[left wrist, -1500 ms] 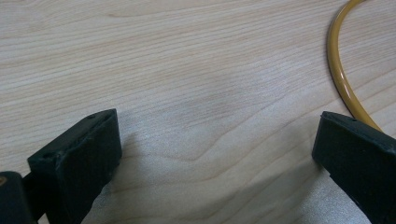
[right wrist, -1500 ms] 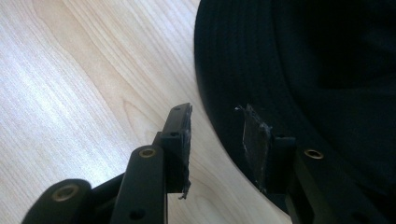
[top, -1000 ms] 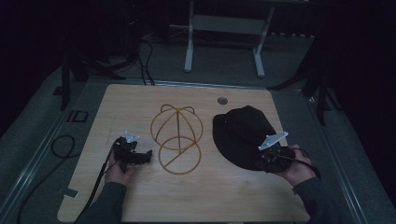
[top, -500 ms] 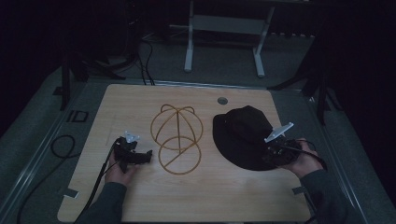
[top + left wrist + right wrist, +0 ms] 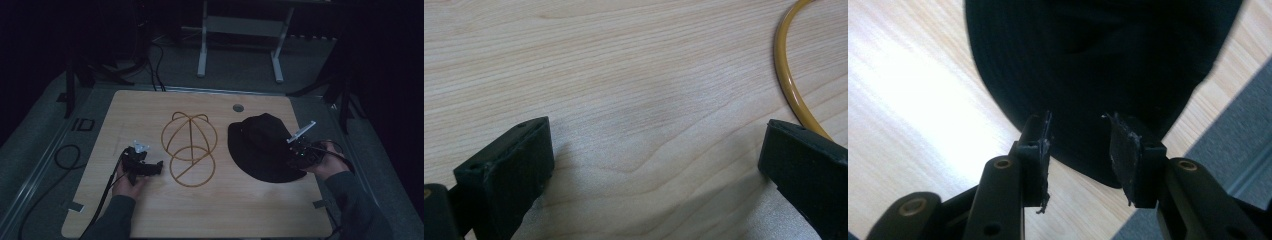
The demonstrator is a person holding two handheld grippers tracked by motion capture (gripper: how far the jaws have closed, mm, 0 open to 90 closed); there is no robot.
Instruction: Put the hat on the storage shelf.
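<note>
At table's right edge, right gripper [image 5: 299, 161] straddles black hat [image 5: 262, 145] brim.

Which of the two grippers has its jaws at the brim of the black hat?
The right gripper: its jaws straddle the edge of the black hat. The left gripper is wide open over bare table, beside the yellow wire frame.

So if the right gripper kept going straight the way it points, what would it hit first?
The black hat. The right gripper is open with the brim edge directly ahead, seemingly between its jaws already, though depth is hard to judge.
</note>
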